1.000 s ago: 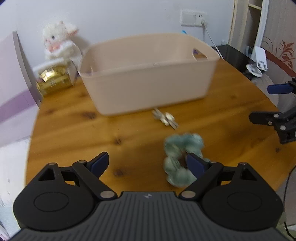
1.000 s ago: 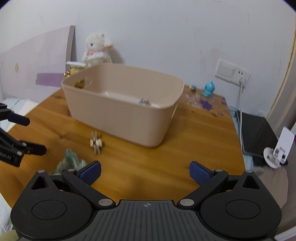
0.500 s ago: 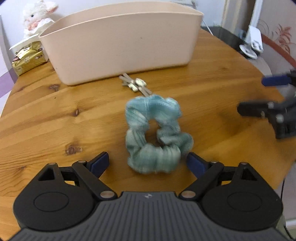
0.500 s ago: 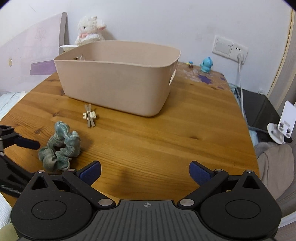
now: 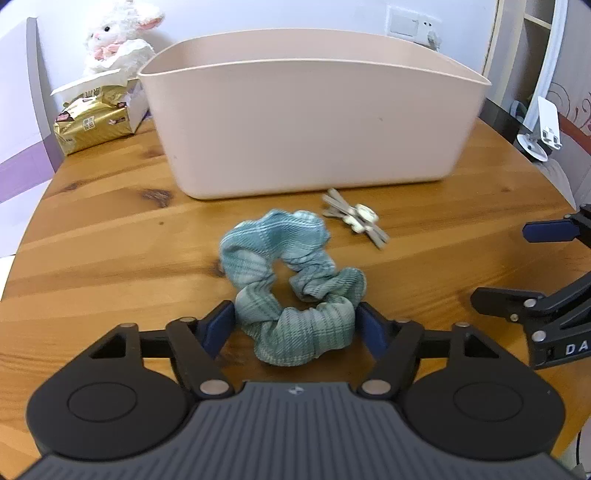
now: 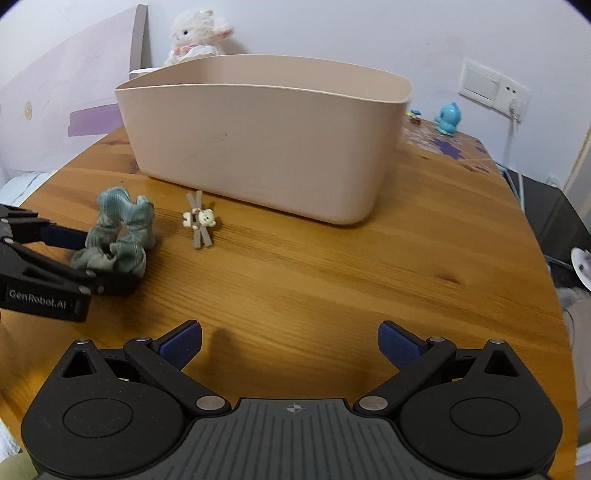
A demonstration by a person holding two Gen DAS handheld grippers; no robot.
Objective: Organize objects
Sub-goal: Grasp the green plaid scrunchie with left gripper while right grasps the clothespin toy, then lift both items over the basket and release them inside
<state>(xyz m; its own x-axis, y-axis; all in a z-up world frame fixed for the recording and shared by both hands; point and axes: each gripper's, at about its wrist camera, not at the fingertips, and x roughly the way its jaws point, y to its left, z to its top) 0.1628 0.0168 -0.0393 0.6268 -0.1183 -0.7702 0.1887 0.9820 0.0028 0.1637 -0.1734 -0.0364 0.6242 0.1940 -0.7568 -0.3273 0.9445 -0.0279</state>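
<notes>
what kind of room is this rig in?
Likely a child's bedroom, or a similar home room. A plush lamb sits against the wall behind a wooden table, a small blue toy figure stands near a wall socket, and a hair scrunchie lies out.

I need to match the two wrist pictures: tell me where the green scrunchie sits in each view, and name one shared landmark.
Left wrist: green scrunchie at centre, lower end between the left gripper fingers.
Right wrist: green scrunchie at left, on the table.
Shared landmark: beige bin behind it.
</notes>
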